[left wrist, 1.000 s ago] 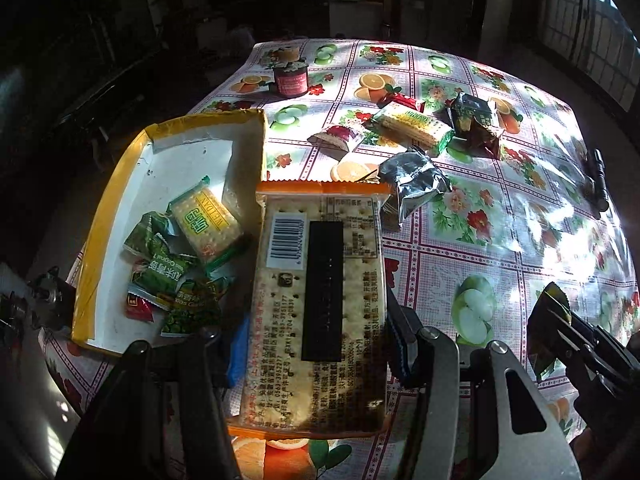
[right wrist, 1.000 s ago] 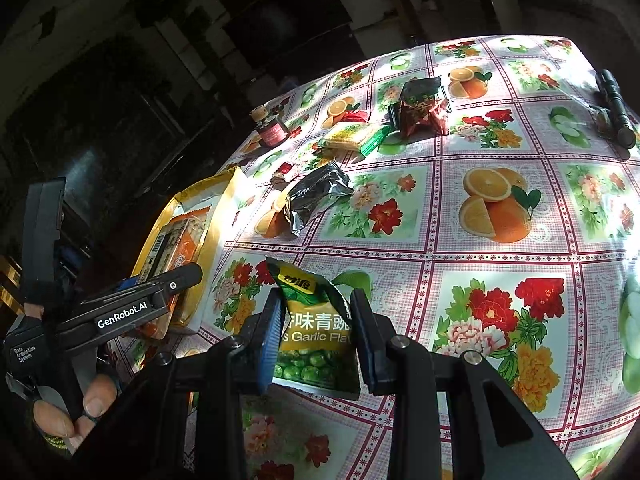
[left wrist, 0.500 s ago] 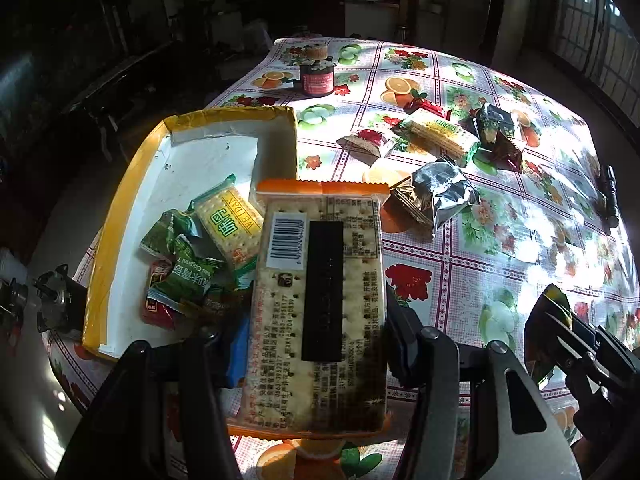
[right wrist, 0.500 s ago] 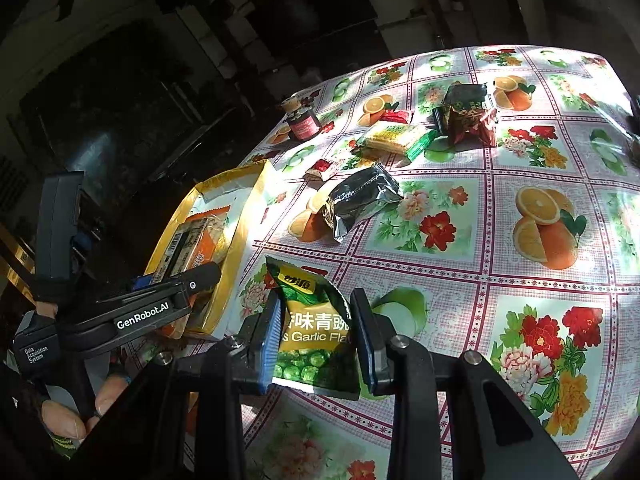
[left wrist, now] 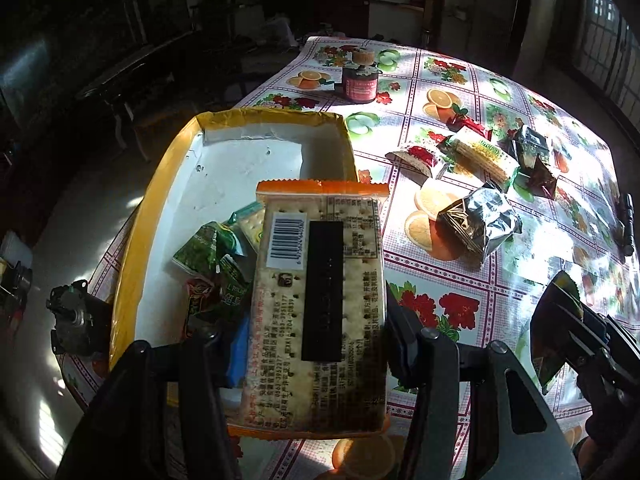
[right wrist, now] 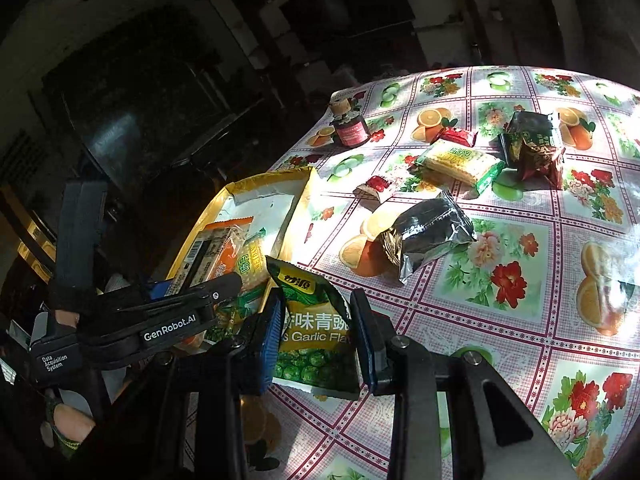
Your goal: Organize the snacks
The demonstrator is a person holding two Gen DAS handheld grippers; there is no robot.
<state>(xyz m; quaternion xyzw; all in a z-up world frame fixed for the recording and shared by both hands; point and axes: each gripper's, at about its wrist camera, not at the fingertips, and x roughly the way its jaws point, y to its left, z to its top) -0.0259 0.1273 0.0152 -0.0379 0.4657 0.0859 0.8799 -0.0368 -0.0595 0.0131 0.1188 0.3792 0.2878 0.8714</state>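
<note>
My left gripper (left wrist: 316,340) is shut on a large orange-edged cracker pack (left wrist: 320,304), held over the near right part of the yellow-rimmed white box (left wrist: 248,160). The box holds several small green snack packets (left wrist: 208,252). My right gripper (right wrist: 318,340) is shut on a green garlic pea packet (right wrist: 316,332), held above the table just right of the box (right wrist: 272,196). The left gripper body (right wrist: 132,332) and its cracker pack (right wrist: 212,252) show in the right wrist view. The right gripper with its packet shows at the left wrist view's right edge (left wrist: 560,320).
On the flowered tablecloth (left wrist: 520,280) lie a silver foil pack (left wrist: 476,228), a green wafer pack (left wrist: 480,156), a small red-white packet (left wrist: 416,156), dark packets (left wrist: 532,156), a red jar (left wrist: 360,80) and a black torch (left wrist: 628,224). The table edge runs left of the box.
Both grippers have moved left and forward toward the box with their packs still held. The cracker pack now overlaps the box's contents.
</note>
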